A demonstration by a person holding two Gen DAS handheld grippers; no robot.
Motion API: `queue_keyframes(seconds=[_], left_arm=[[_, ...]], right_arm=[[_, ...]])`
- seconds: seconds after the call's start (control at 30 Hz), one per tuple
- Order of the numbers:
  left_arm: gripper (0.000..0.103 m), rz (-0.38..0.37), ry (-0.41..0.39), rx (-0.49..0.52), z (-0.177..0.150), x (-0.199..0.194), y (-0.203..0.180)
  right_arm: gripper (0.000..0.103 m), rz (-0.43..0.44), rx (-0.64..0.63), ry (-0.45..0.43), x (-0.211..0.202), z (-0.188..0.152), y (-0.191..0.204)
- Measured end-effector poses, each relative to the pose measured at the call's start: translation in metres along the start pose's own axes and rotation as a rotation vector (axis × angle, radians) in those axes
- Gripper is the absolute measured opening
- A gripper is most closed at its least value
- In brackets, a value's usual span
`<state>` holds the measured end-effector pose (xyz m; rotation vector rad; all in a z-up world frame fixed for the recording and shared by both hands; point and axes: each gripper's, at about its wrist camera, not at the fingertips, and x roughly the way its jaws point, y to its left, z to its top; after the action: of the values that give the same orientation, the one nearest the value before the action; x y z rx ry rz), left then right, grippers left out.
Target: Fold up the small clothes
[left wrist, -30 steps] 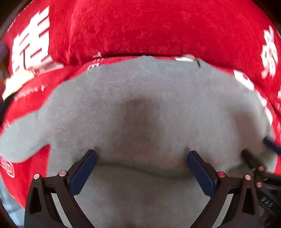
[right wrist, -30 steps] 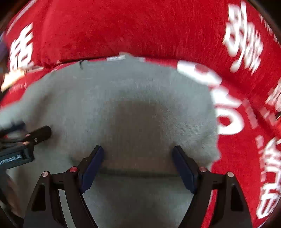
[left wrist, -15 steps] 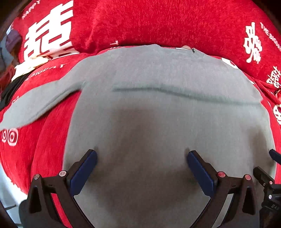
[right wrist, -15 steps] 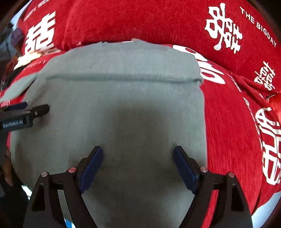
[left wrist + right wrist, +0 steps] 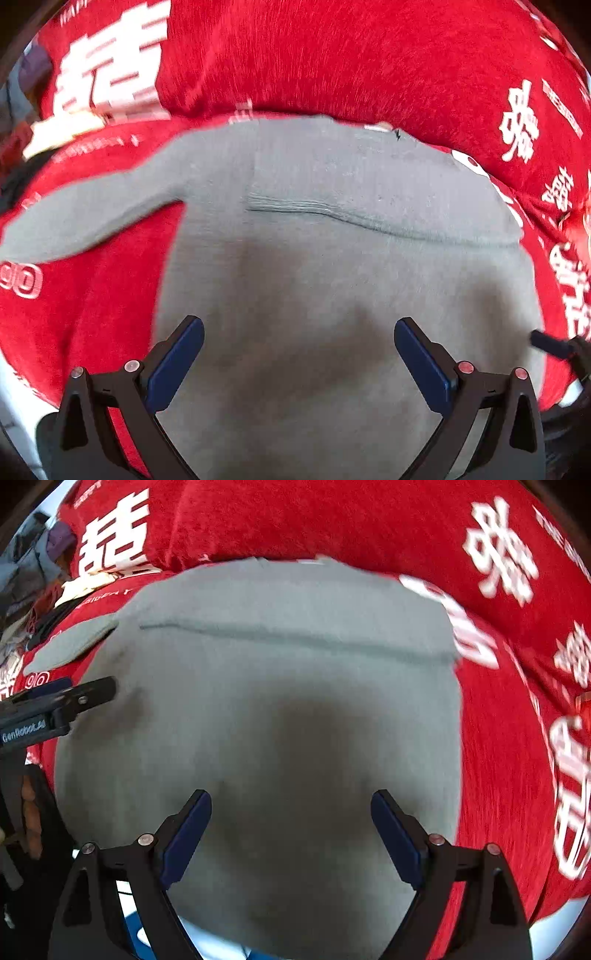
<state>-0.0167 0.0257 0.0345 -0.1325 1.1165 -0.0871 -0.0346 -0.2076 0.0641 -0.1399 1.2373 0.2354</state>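
A: Grey sweater (image 5: pixel 332 280) lies spread on the red cover (image 5: pixel 332 62), white characters printed on it. One sleeve (image 5: pixel 85 218) trails off to the left; a fold edge runs across the body.

B: Grippers?

A: Left gripper (image 5: pixel 298 360) spread wide, nothing between its fingers, over the garment. Right gripper (image 5: pixel 291 836) likewise released and empty, over the near part.

A home setting, likely a living room or bedroom: a plush red fabric cover (image 5: pixel 498 738) printed with white Chinese double-happiness characters drapes a soft cushioned seat and backrest, and a heap of mixed clothing (image 5: pixel 33 587) lies at the far left edge.
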Motion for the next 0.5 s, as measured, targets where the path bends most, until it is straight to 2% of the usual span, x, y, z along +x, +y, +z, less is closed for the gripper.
queue_keyframes(seconds=[0.03,0.1,0.13,0.23,0.37,0.43,0.5], left_arm=[[0.103,-0.023,0.048,-0.022,0.005,0.011,0.001],[0.103,0.000,0.110,-0.048,0.007,0.026,0.004],[0.103,0.024,0.094,-0.027,0.004,0.026,0.001],[0.103,0.096,0.095,0.093,-0.012,0.023,-0.013],[0.103,0.076,0.046,0.090,-0.043,0.009,-0.010],[0.103,0.069,0.034,0.117,-0.050,0.004,-0.010],[0.103,0.046,0.063,0.163,-0.048,0.001,-0.006]], right_arm=[[0.090,-0.004,-0.008,0.004,0.006,0.008,0.006],[0.090,-0.009,-0.009,0.043,0.023,0.017,0.011],[0.092,-0.013,-0.002,0.066,0.031,0.018,0.012],[0.094,-0.031,-0.010,0.032,0.030,0.011,0.017],[0.102,-0.045,-0.029,0.031,0.024,-0.016,0.013],[0.102,-0.051,-0.043,0.026,0.021,-0.028,0.013],[0.102,-0.058,-0.054,0.054,0.017,-0.033,0.014]])
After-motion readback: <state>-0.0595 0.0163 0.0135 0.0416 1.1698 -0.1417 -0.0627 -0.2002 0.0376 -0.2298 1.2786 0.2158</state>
